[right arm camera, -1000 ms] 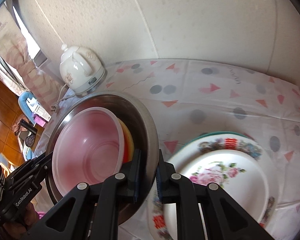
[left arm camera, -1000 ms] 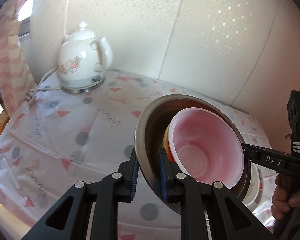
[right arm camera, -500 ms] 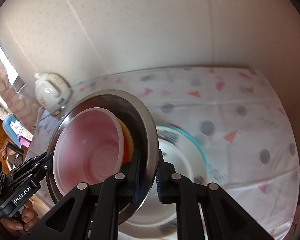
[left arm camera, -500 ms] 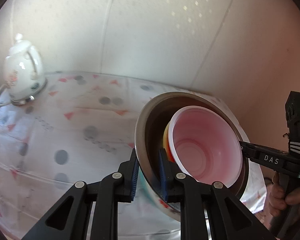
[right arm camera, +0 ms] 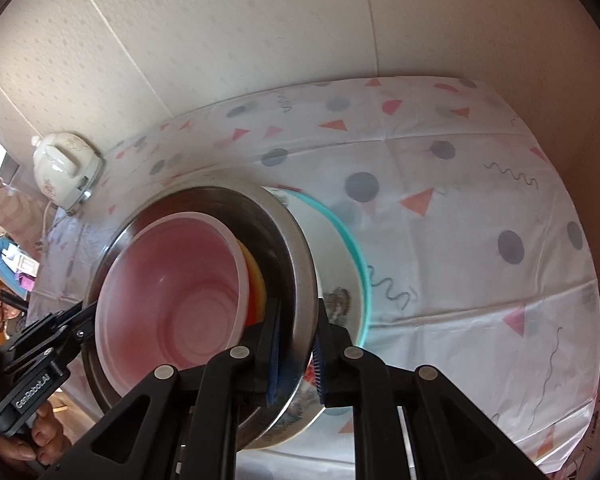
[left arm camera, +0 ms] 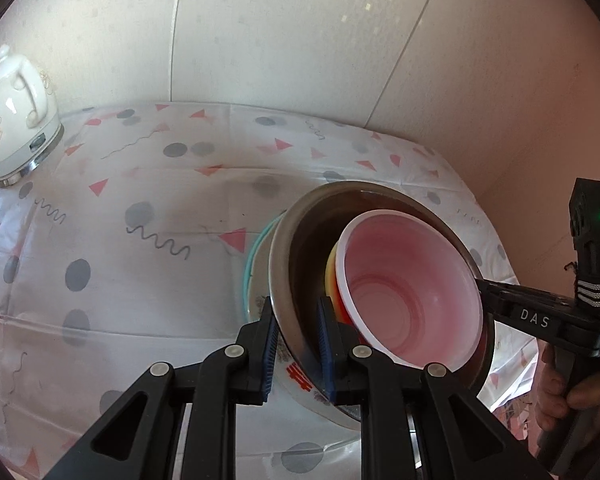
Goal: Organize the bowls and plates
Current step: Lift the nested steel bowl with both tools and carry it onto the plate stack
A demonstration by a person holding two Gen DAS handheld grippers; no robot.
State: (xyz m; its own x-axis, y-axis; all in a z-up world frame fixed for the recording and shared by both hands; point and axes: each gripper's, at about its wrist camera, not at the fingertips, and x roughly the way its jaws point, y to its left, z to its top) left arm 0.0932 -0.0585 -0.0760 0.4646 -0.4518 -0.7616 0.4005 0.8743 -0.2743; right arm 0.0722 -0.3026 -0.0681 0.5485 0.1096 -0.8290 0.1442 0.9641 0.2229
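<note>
Though tilted, pink bowl [left arm camera: 410,292] inside steel bowl [left arm camera: 296,248]

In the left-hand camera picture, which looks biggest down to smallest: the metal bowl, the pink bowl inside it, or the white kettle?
As they look in the left wrist view:
1. Metal bowl
2. Pink bowl, nested inside it
3. Kettle

The kettle stands much farther from the camera and is cut off at the edge, so its last place is unsure.

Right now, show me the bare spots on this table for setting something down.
Widest free cloth lies between the kettle and the plate stack, out to the wall. More lies beyond the plates toward the table's right edge. Crowded: over the plates, where both grippers carry the steel bowl with nested bowls.
</note>
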